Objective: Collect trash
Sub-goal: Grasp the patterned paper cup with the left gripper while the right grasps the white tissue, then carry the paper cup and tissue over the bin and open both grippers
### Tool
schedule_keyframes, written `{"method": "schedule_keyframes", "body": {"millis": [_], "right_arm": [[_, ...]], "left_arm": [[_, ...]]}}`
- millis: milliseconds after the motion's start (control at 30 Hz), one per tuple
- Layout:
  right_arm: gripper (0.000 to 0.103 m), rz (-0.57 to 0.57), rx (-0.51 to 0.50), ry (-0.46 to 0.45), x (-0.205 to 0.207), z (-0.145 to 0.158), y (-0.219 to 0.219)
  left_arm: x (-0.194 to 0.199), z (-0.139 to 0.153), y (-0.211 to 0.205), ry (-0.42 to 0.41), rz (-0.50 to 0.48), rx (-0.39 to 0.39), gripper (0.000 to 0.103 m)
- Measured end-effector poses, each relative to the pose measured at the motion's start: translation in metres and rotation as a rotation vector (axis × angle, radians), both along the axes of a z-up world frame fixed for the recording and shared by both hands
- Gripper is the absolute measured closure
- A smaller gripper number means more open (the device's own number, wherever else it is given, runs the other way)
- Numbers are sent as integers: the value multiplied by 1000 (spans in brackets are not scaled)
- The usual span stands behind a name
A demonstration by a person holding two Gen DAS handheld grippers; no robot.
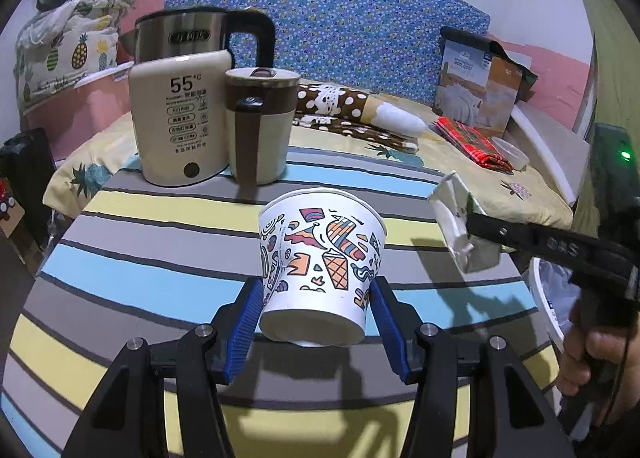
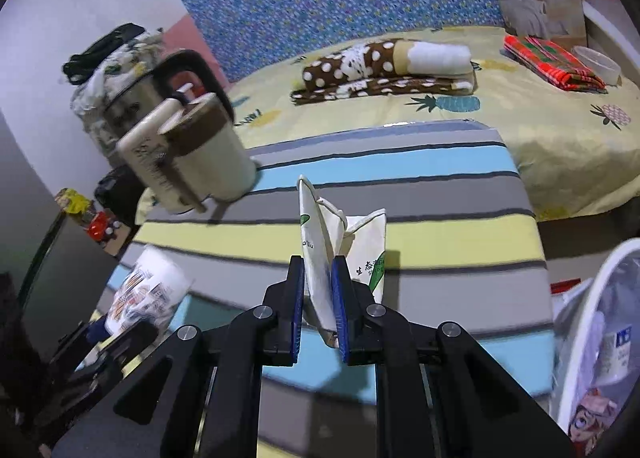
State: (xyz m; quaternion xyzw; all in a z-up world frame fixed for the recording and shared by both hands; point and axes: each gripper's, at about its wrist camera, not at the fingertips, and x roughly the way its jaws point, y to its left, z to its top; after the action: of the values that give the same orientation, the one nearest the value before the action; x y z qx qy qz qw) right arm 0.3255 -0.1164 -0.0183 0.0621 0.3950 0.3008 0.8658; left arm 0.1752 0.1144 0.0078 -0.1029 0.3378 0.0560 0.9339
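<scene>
paper cup (image 1: 322,262): tilted, clamped by left tool (image 1: 318,322) for lifting. carton (image 2: 340,254): flattened, clenched in right tool (image 2: 318,306), near bin (image 2: 576,322).

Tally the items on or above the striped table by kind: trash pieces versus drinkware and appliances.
Trash: 2, the patterned paper cup and the crumpled white carton.
Drinkware and appliances: 3, the steel kettle, the cream warmer box and the brown-banded lidded mug.
Total: 5
</scene>
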Motion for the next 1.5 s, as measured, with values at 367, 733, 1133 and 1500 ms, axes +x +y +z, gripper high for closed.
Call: {"method": "schedule_keyframes", "body": {"millis": [367,733,1133,1500], "right_arm": [[87,47,42,-25,-59,10,-32],[87,22,68,-36,-90,14,-61],[87,-22,95,-44,-100,13,-87],[87,-96,105,-43,-99,9,-122]], "left_arm": [[-37,12,-49,-1,-26,12,48],[-67,19,-98,-6,-93,21,47],[-73,25,-133,-11,-154,34,47],[-59,26,-168,-6,-225,47,47]]}}
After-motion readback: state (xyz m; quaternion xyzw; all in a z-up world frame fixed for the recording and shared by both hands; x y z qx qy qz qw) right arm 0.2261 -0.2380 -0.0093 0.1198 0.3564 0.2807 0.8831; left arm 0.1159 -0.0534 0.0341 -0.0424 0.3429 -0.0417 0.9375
